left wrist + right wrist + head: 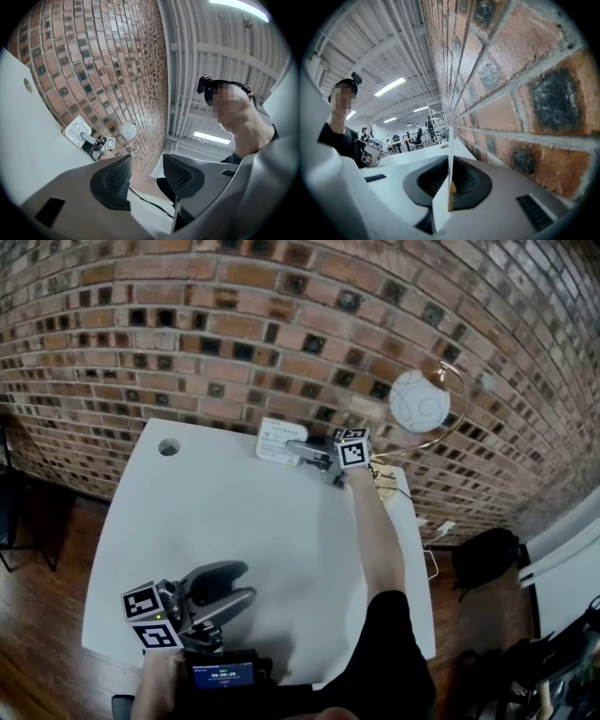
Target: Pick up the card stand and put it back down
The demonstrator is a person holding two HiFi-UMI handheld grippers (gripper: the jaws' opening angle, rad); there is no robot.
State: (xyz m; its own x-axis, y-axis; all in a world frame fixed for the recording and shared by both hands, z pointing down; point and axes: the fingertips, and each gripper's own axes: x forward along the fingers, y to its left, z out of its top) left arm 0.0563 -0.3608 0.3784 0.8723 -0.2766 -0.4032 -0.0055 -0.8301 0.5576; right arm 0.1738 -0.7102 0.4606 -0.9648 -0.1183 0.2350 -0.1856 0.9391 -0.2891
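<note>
Card stand [279, 441]: at the counter's [253, 521] far edge, beside brick wall [281, 324], clamped edge-on between closed right tongs [306, 450]. Left tongs [236, 583]: jaws apart, empty, over near edge.

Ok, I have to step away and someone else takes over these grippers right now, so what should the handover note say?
Left gripper: open and empty, near the front edge of the table.
Right gripper: shut on the thin edge of the card stand, at the table's far side by the brick wall.
Done: the stand is gripped. I cannot tell whether its base is off the table.
Left to do: lift it if it is not yet up, set it back down upright, and release.
</note>
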